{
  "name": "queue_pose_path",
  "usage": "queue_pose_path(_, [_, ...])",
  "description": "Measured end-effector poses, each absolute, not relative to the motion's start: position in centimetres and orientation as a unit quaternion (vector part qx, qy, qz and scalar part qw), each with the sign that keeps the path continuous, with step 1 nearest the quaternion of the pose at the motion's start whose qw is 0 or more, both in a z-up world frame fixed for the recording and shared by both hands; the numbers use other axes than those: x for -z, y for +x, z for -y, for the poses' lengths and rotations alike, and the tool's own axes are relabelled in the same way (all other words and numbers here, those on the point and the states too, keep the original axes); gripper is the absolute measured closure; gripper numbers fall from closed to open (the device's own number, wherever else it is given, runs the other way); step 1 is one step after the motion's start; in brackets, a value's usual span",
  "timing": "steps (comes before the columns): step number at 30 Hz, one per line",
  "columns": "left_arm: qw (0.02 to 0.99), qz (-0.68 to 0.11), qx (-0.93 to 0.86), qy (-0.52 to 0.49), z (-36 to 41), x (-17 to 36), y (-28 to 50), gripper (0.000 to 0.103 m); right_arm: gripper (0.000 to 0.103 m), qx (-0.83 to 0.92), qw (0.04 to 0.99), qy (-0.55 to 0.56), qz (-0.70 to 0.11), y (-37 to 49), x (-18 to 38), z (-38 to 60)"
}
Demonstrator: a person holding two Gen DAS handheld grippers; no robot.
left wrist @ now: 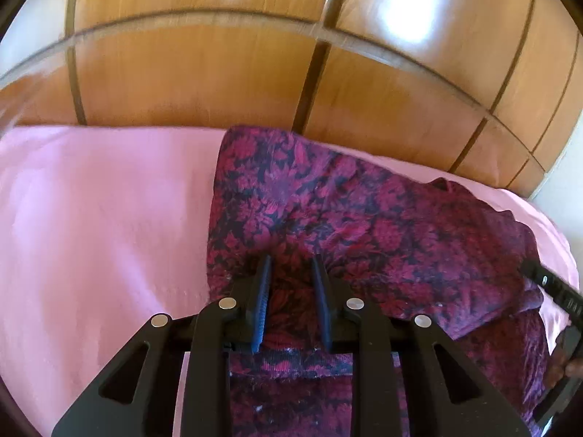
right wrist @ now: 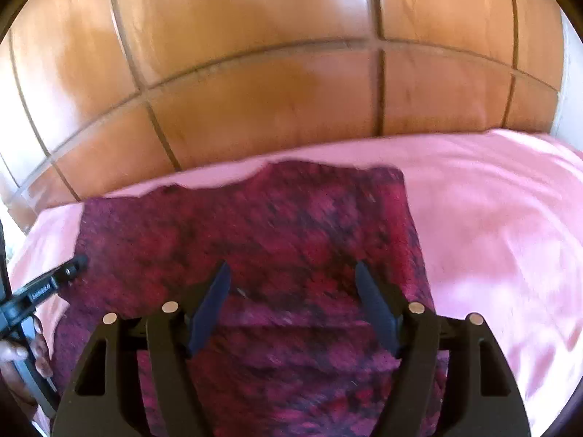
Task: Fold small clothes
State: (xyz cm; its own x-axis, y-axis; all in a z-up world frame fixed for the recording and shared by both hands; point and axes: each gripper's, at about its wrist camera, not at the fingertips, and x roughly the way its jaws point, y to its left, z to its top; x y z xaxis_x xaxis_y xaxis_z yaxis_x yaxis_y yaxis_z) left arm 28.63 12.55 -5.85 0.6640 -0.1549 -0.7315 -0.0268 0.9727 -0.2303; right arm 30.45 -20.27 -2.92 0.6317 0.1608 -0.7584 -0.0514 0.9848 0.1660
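Surroundings: we see a pink sheet with a wooden panelled wall behind it, glossy with glare
Garment: the cloth, dark red with a floral print, lies on the sheet, partly folded over itself near us
Left gripper: jaws narrow but with a gap; tips press down into the cloth, which puckers around them; we cannot tell if any fabric is pinched
Right gripper: jaws spread wide above the cloth, nothing caught between them
In the way: in the left view the right gripper's finger enters at the right edge, resting at the cloth's margin
Hidden: both gripper bodies cover the cloth's near edge; a hand is cut off at the frame side
Blur: the right view is smeared, so the print is unreadable
Writing: small white lettering on the left gripper's finger in the right view, too blurred for us to read
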Motion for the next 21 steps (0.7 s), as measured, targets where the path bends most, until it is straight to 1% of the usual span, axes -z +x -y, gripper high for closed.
queue_pose_path(2, [0.907, -0.407, 0.030, -0.107, -12.4, 6.2, 28.8, 0.081, 0.030, -0.059, 0.899, 0.073, -0.429, 30.6, 4.4, 20.6])
queue_pose_path(4, [0.905, -0.408, 0.025, -0.115, -12.4, 6.2, 28.8, 0.081, 0.029, -0.059, 0.908, 0.068, -0.410, 30.5, 5.0, 20.5])
queue_pose_path(7, [0.901, -0.414, 0.018, -0.130, -12.7, 5.1, 27.7, 0.081, 0.026, -0.051, 0.907, 0.063, -0.413, 30.7, 4.7, 20.2])
queue_pose_path(10, [0.906, -0.407, 0.010, -0.113, -12.3, 4.1, 25.0, 0.081, 0.022, -0.046, 0.908, 0.051, -0.414, 30.1, 4.1, 19.9])
queue_pose_path(11, [0.908, -0.404, 0.010, -0.110, -12.2, 3.8, 24.0, 0.077, 0.019, -0.044, 0.908, 0.052, -0.413, 29.8, 3.8, 20.0])
queue_pose_path(13, [0.912, -0.395, 0.005, -0.107, -12.1, 3.5, 21.7, 0.054, 0.012, -0.045, 0.911, 0.062, -0.405, 28.3, 2.9, 20.3])
queue_pose_path(14, [0.911, -0.398, 0.005, -0.113, -12.2, 3.6, 20.7, 0.052, 0.011, -0.044, 0.912, 0.067, -0.402, 27.6, 2.5, 20.5])
queue_pose_path(21, [0.896, -0.427, 0.018, -0.125, -13.2, 5.5, 12.9, 0.052, 0.010, -0.028, 0.895, 0.074, -0.439, 21.8, 2.4, 24.5])
